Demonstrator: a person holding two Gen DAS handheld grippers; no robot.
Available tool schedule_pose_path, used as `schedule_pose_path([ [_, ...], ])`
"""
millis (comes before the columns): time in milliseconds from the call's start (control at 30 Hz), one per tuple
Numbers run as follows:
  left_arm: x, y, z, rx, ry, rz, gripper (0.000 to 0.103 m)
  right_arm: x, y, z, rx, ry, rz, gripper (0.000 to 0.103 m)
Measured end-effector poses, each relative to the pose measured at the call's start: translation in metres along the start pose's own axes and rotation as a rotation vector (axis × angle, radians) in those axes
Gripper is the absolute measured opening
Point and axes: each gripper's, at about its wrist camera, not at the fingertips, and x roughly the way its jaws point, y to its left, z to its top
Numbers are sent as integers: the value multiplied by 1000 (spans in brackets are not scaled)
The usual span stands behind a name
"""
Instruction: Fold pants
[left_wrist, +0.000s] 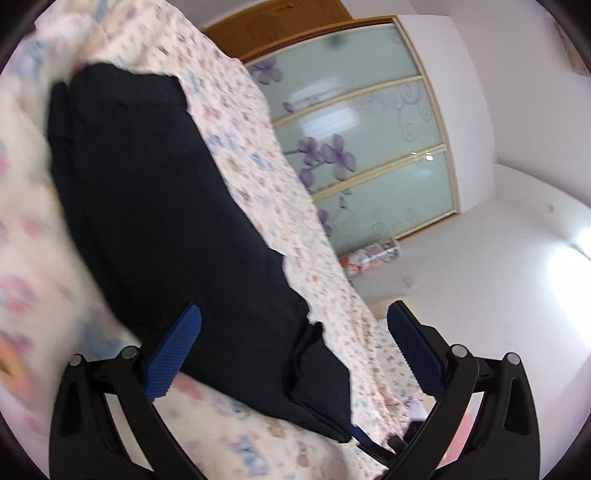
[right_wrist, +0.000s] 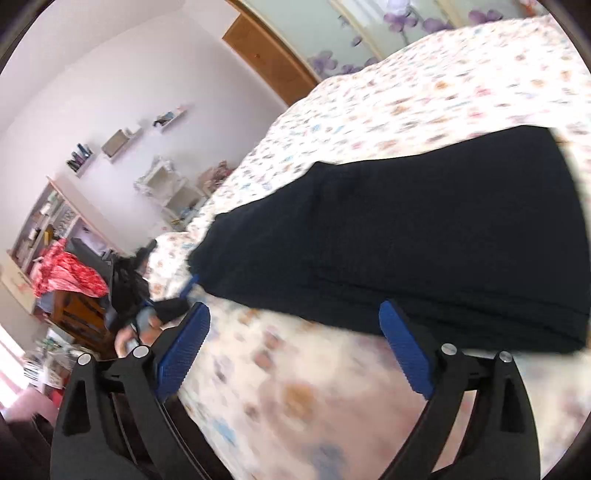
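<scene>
Jaws wide, empty — left gripper, right gripper | black pants folded on floral bedspread

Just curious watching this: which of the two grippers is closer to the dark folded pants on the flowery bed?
Left. The left gripper straddles the dark folded pants; the right gripper sits just short of their edge.

Bright daylight — motion blur, fisheye warp
</scene>
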Motion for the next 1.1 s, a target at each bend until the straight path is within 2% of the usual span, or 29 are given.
schedule_pose_path([
  [100, -1, 21, 11, -93, 6, 83, 101, -23, -23, -17, 44, -48, 2, 98],
  [167, 2, 38, 11, -155, 22, 67, 97, -28, -40, -24, 93, -83, 4, 98],
  [200, 1, 39, 9, -155, 16, 80, 91, -29, -46, -25, 131, -83, 9, 98],
  [233, 0, 38, 7, -141, 14, 89, 90, -27, -49, -23, 155, -72, 26, 98],
  [300, 2, 33, 3, -112, 21, 118, 89, -28, -49, -21, 151, -72, 45, 98],
  [367, 6, 25, 2, -117, 48, 192, 90, -30, -45, -20, 126, -81, 54, 98],
  [467, 17, 14, 3, -80, 134, 320, 96, -29, -40, -20, 120, -64, 85, 98],
  [500, 22, 11, 4, -56, 154, 339, 101, -29, -40, -21, 113, -58, 90, 98],
  [600, 36, 5, 9, -6, 184, 422, 101, -30, -36, -24, 78, -40, 69, 98],
  [700, 44, 6, 17, -15, 173, 448, 101, -27, -35, -26, 74, -24, 70, 98],
  [767, 44, 3, 21, -7, 165, 438, 101, -27, -35, -27, 73, -23, 67, 98],
  [867, 34, -22, 21, 146, 96, 359, 101, -28, -37, -28, 82, -25, 71, 98],
  [933, 31, -34, 17, 259, 76, 357, 101, -27, -38, -27, 90, -24, 76, 98],
  [1000, 38, -24, 20, 236, 100, 408, 101, -26, -39, -27, 99, -21, 76, 98],
  [1067, 39, -5, 27, 137, 98, 429, 101, -26, -38, -28, 96, -19, 74, 98],
  [1100, 36, 6, 32, 77, 79, 415, 101, -27, -38, -28, 91, -20, 74, 98],
])
